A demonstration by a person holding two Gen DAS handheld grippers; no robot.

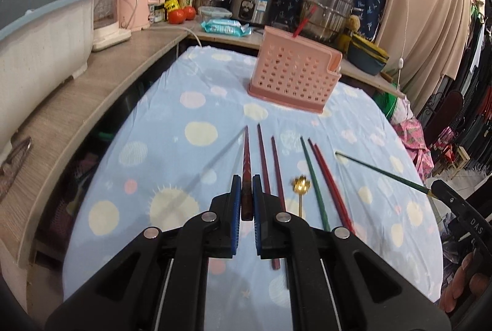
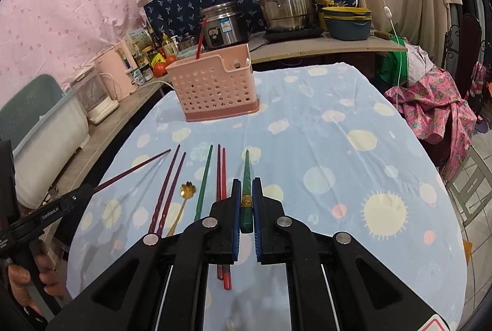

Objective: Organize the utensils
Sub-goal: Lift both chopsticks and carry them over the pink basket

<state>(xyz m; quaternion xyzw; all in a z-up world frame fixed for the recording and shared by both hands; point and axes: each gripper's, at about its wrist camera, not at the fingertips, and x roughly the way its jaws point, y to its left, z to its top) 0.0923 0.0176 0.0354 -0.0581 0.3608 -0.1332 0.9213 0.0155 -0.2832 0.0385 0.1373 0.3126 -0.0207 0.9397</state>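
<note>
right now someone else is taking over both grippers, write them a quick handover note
Left hand-held gripper: shut on a dark red chopstick, lifted off the cloth.
Right hand-held gripper: shut on a green chopstick, also lifted.
Pink utensil basket stands at the far end of the table, one red chopstick already in it.
Left on the blue tablecloth: two maroon chopsticks, gold spoon, a green chopstick, a red pair.
</note>
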